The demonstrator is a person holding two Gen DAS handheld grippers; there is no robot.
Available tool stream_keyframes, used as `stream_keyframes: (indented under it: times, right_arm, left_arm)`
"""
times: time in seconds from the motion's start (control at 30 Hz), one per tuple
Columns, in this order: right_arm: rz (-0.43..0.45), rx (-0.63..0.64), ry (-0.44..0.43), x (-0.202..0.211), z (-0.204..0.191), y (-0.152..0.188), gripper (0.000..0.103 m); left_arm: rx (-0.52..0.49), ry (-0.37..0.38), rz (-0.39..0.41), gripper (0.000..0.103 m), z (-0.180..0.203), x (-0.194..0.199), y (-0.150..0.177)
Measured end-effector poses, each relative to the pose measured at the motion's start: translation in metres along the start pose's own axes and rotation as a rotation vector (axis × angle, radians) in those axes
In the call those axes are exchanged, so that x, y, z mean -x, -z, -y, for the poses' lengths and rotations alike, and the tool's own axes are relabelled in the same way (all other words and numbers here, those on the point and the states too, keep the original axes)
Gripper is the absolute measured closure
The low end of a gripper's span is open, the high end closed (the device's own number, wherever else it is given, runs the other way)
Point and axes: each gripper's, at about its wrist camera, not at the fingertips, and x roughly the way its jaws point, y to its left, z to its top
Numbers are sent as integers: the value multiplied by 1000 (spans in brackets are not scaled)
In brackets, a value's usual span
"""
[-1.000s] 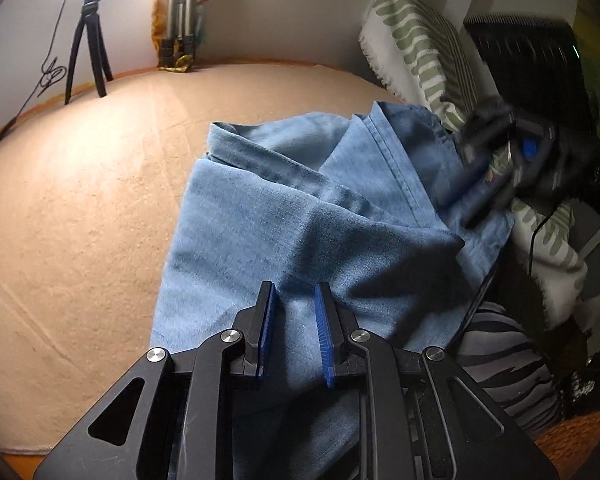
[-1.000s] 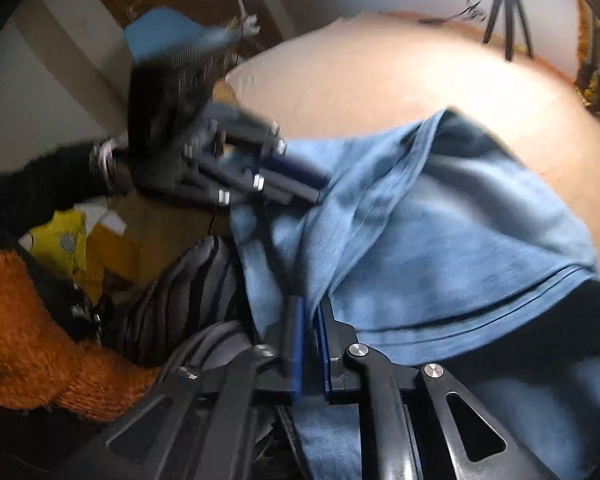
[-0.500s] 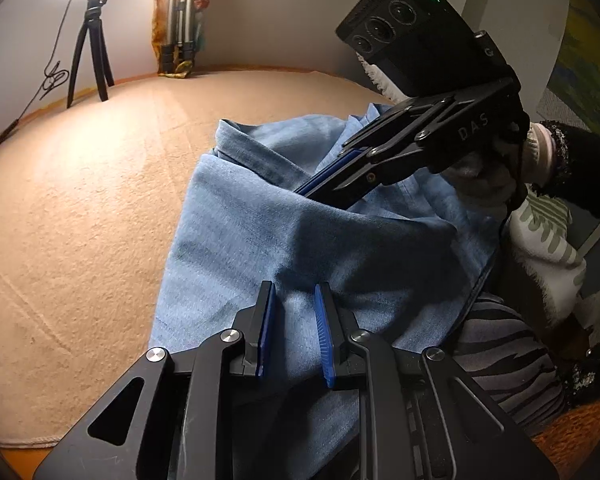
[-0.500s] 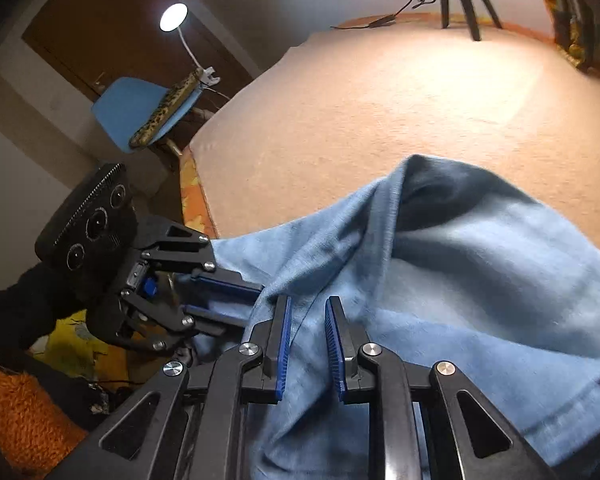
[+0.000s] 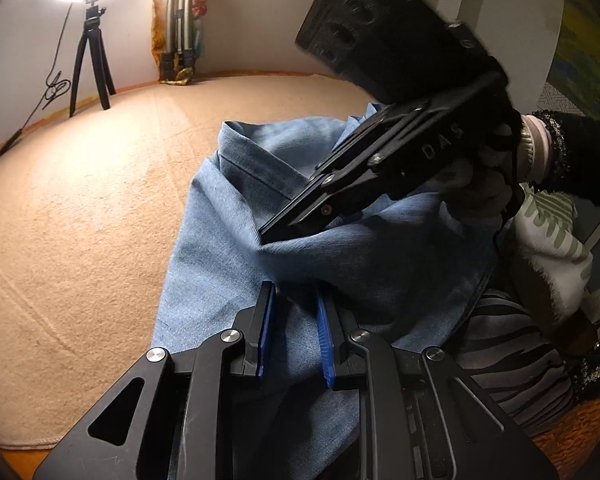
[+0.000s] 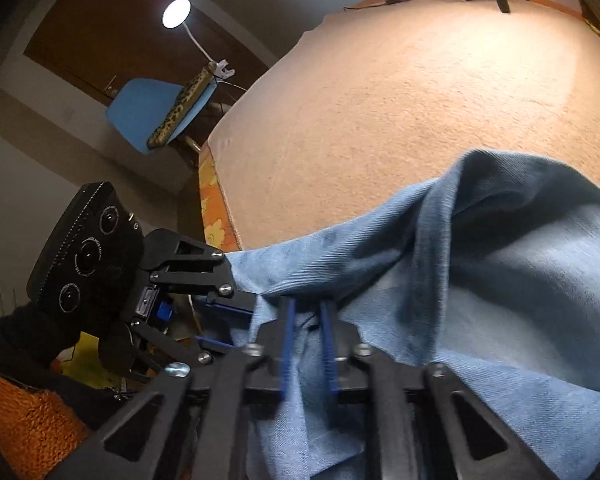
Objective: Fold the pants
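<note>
The light-blue denim pants point(image 5: 300, 208) lie bunched at the near right edge of the tan carpeted surface point(image 5: 100, 200). The right gripper point(image 5: 266, 236), spread a moment ago, has dropped onto a raised fold and now pinches it. The left gripper point(image 5: 294, 300) still clamps fabric near the edge. Likely both ends are secured, ready to lift and fold.

Pants point(image 5: 228, 248): light blue denim cloth, matt, fine twill weave. Surface under them point(image 5: 80, 208): peach terry-like cloth, nubby, matt. Left tool point(image 5: 294, 312): matt black plastic, bright metal pins, ribbed blue pads point(image 5: 266, 332).
</note>
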Motion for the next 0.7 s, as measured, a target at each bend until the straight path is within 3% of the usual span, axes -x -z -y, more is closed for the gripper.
stream_keyframes:
  times: [0.13,0.2,0.27,0.33,0.5,0.6,0.67,0.7]
  right_arm:
    - [20,120,105,6,-27,1,103]
    - [19,114,128,12,-28,0,103]
    - [27,34,141,15,-14,-4,97]
    - [29,-31,171,15,0,-8,74]
    - [70,-74,163,4,11,-23,71]
    - [42,-66,153,-9,10,-31,70]
    - [45,-62,155,-12,9,-33,80]
    - [48,-61,161,-12,10,-32,90]
  left_arm:
    - [3,4,3,85,-1,1,0]
    - [3,1,5,85,-1,1,0]
    - [5,0,6,85,-1,1,0]
    - [7,0,9,85,-1,1,0]
    - [-2,2,13,85,-2,1,0]
    - [-6,0,20,86,-1,2,2]
    - [-4,5,26,86,-2,3,2]
    - [-5,5,28,86,-2,3,3]
